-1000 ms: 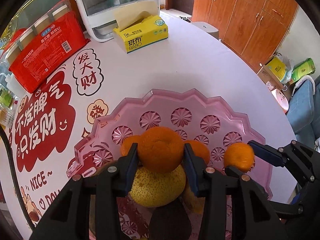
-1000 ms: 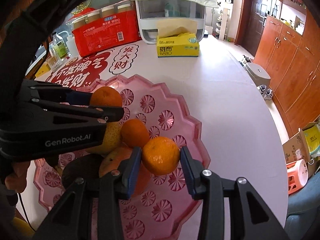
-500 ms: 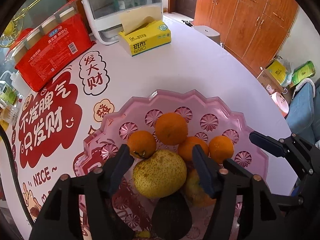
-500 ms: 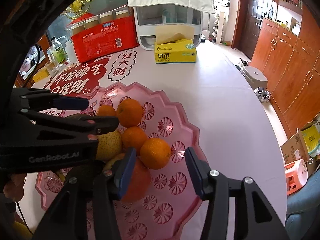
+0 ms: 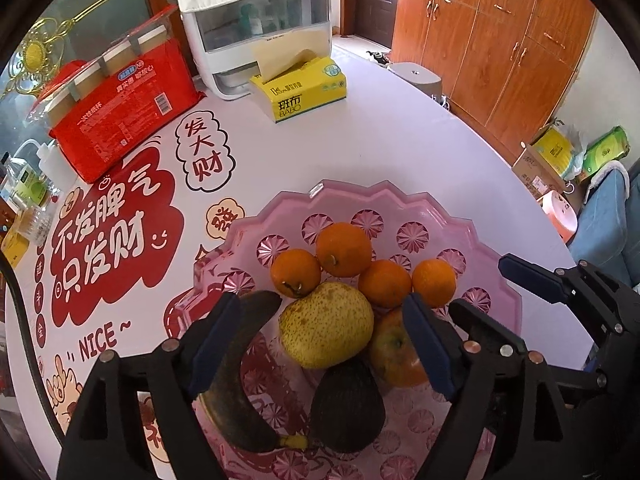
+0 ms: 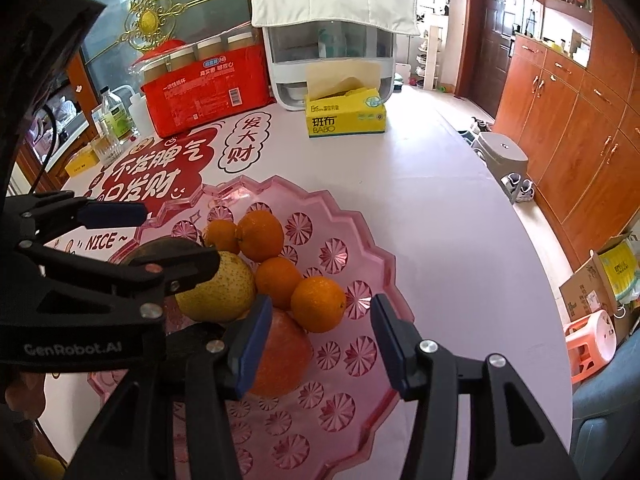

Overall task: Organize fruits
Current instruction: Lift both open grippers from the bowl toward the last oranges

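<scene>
A pink plastic fruit tray (image 5: 492,240) (image 6: 360,248) lies on the white table. In it sit several oranges (image 5: 344,249) (image 6: 318,304), a yellow pear (image 5: 326,324) (image 6: 218,288), an apple (image 5: 396,354) (image 6: 280,354), a dark banana (image 5: 236,368) and an avocado (image 5: 346,404). My left gripper (image 5: 320,346) is open and empty above the pear. My right gripper (image 6: 318,344) is open and empty just behind the nearest orange; it also shows in the left wrist view (image 5: 560,292).
A yellow tissue box (image 5: 302,90) (image 6: 346,114), a red pack of paper cups (image 5: 116,108) (image 6: 204,90) and a white covered container (image 5: 260,28) (image 6: 332,40) stand at the table's far side. Bottles (image 6: 114,120) stand at the left. The table edge curves along the right.
Both grippers opened and let go of their oranges, which now rest in the tray. Both grippers have drawn back and up from the fruit.
</scene>
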Tool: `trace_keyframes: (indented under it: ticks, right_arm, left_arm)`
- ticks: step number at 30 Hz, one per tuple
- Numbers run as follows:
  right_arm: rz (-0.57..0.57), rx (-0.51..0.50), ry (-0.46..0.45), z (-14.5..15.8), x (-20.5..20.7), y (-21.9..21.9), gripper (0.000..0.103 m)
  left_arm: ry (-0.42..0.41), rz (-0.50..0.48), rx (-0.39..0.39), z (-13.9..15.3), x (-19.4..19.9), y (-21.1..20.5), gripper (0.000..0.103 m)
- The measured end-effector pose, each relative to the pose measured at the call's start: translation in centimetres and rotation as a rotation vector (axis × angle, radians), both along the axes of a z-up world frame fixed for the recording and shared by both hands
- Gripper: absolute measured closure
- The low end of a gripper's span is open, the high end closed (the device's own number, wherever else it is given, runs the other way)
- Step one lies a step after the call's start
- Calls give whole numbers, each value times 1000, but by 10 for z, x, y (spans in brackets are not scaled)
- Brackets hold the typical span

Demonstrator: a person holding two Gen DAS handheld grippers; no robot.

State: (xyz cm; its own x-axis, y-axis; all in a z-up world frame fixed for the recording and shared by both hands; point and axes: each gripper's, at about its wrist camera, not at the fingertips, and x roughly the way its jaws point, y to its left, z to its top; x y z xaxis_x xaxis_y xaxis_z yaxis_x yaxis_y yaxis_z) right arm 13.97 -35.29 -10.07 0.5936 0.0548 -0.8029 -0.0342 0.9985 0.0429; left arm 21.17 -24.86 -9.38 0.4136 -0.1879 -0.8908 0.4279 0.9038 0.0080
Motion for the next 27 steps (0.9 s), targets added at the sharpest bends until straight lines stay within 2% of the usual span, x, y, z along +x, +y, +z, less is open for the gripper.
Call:
trace_keyframes:
  ticks: [3, 16, 27]
  right_arm:
    - [-11, 7, -1, 3, -4, 0, 51]
    - [-35, 5, -26, 24, -26, 17, 51]
    - [-65, 24, -81, 59, -49, 50, 51]
  left_arm:
    - [-7, 10, -6, 5, -5, 4, 13]
    - [-31, -3, -37, 29, -32, 28, 13]
    - [-101, 2, -66, 74, -62, 85, 13]
